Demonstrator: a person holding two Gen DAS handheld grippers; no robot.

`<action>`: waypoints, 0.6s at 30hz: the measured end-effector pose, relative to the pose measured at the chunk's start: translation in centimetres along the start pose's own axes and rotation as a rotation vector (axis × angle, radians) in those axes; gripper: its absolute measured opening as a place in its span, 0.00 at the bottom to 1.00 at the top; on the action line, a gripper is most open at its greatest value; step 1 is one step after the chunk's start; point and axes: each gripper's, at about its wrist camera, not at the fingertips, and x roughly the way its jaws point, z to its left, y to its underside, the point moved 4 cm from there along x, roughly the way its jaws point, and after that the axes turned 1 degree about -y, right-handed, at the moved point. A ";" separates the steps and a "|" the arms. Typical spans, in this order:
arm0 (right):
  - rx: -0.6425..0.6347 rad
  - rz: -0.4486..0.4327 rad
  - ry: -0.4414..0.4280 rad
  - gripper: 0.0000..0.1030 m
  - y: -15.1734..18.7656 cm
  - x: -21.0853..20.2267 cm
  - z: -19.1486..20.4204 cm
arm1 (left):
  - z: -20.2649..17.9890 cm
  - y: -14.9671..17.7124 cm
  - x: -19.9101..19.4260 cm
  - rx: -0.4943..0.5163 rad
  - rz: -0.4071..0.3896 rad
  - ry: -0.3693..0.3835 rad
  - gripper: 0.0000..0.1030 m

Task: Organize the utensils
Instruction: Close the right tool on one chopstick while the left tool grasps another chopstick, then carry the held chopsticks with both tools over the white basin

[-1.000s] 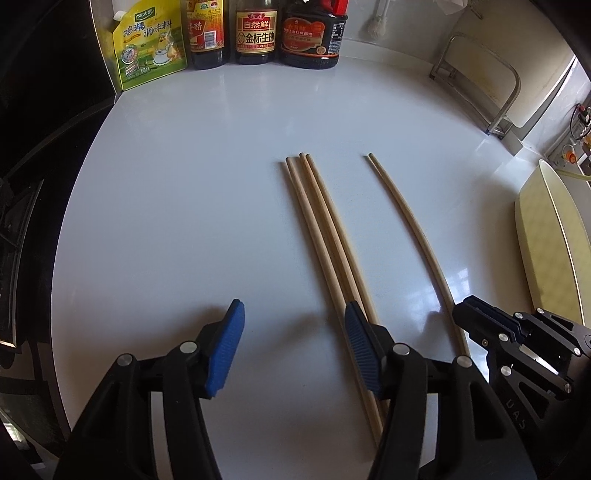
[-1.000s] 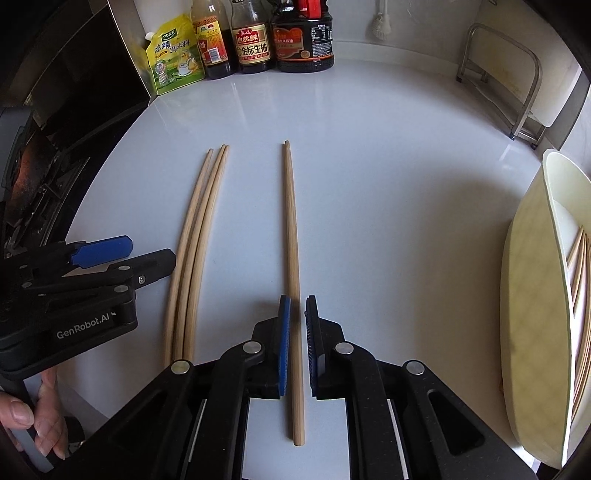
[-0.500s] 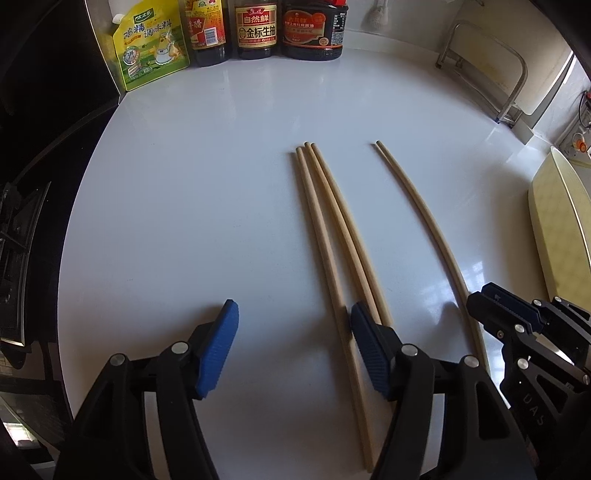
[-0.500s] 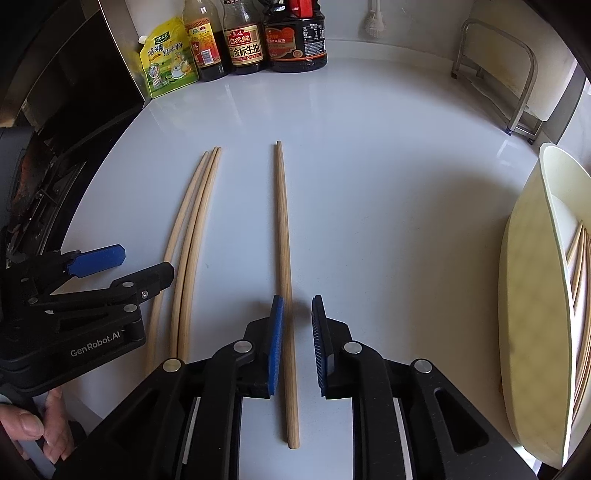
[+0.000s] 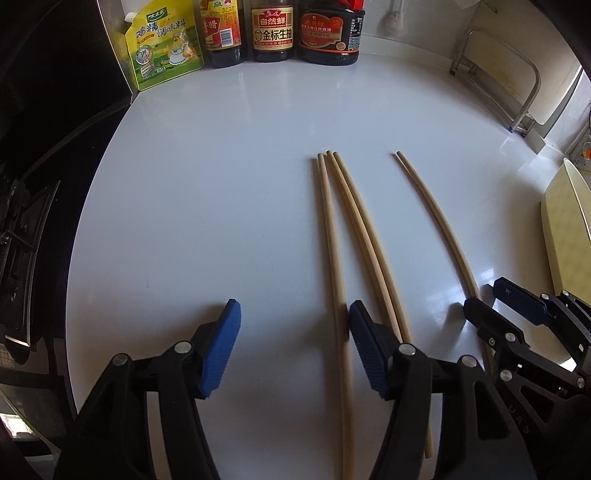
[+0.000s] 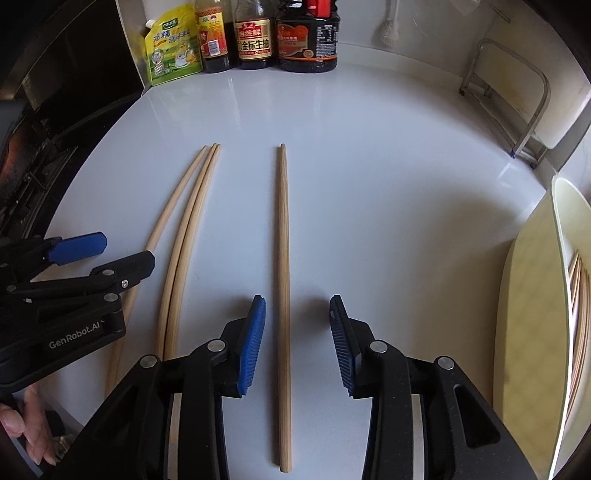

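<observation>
Three wooden chopsticks (image 5: 345,221) lie side by side on the white counter (image 5: 207,206), also in the right wrist view (image 6: 184,236). A single chopstick (image 6: 283,280) lies apart to their right; it also shows in the left wrist view (image 5: 436,221). My right gripper (image 6: 297,341) is open, its jaws on either side of the single chopstick's near part, not touching it. My left gripper (image 5: 293,345) is open; its right finger rests among the three chopsticks' near ends. A cream holder (image 6: 532,295) at the right edge has several chopsticks (image 6: 578,295) inside.
Sauce bottles (image 5: 271,31) and a yellow-green seasoning pouch (image 5: 162,44) stand along the back wall. A metal rack (image 6: 513,107) stands at the back right. A dark stove (image 6: 33,155) borders the counter's left edge.
My right gripper was shut around the single chopstick and has opened wide, leaving it flat on the counter. My left gripper drifted slightly; the three chopsticks stayed put.
</observation>
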 end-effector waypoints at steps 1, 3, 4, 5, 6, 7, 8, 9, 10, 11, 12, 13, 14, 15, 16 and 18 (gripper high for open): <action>-0.006 -0.002 -0.004 0.32 0.0 0.0 0.1 | 0.0 0.1 -0.1 0.004 -0.002 0.003 0.49; -0.001 -0.004 -0.010 0.27 0.1 -0.1 0.1 | -0.1 0.4 -0.3 0.012 -0.004 0.011 0.38; -0.003 -0.006 -0.012 0.25 0.2 -0.2 0.2 | -0.1 0.6 -0.4 0.017 -0.005 0.016 0.29; -0.008 -0.007 -0.010 0.15 0.2 -0.3 0.2 | -0.1 0.7 -0.4 0.020 -0.005 0.021 0.23; -0.016 -0.005 -0.004 0.06 0.2 -0.3 0.3 | -0.2 0.8 -0.4 0.022 -0.002 0.028 0.10; -0.021 -0.002 -0.001 0.06 0.2 -0.3 0.3 | -0.1 0.9 -0.4 0.023 0.002 0.035 0.08; -0.016 0.000 -0.007 0.06 0.2 -0.3 0.2 | -0.1 0.9 -0.4 0.023 0.006 0.040 0.08; -0.004 0.002 -0.016 0.06 0.1 -0.3 0.1 | -0.1 0.9 -0.3 0.025 0.011 0.044 0.07; 0.014 0.004 -0.029 0.06 0.1 -0.4 -0.1 | -0.1 0.9 -0.3 0.028 0.018 0.048 0.07; 0.036 0.008 -0.043 0.06 0.1 -0.4 -0.3 | -0.1 0.8 -0.2 0.031 0.026 0.054 0.07; 0.060 0.013 -0.059 0.06 0.2 -0.5 -0.5 | -0.1 0.8 -0.2 0.033 0.039 0.063 0.07; 0.080 0.013 -0.075 0.06 0.2 -0.7 -0.6 | -0.1 0.8 -0.3 0.030 0.050 0.071 0.07; 0.095 0.012 -0.087 0.06 0.2 -1.0 -0.7 | 0.0 0.8 -0.4 0.028 0.057 0.077 0.07; 0.108 0.011 -0.097 0.06 0.2 -1.3 -0.8 | 0.1 0.8 -0.6 0.028 0.061 0.080 0.07; 0.121 0.009 -0.111 0.06 0.1 -1.8 -0.8 | 0.1 0.7 -0.8 0.030 0.064 0.080 0.07; 0.141 -0.007 -0.130 0.06 -0.1 -2.9 -0.8 | 0.2 0.4 -1.4 0.033 0.066 0.086 0.07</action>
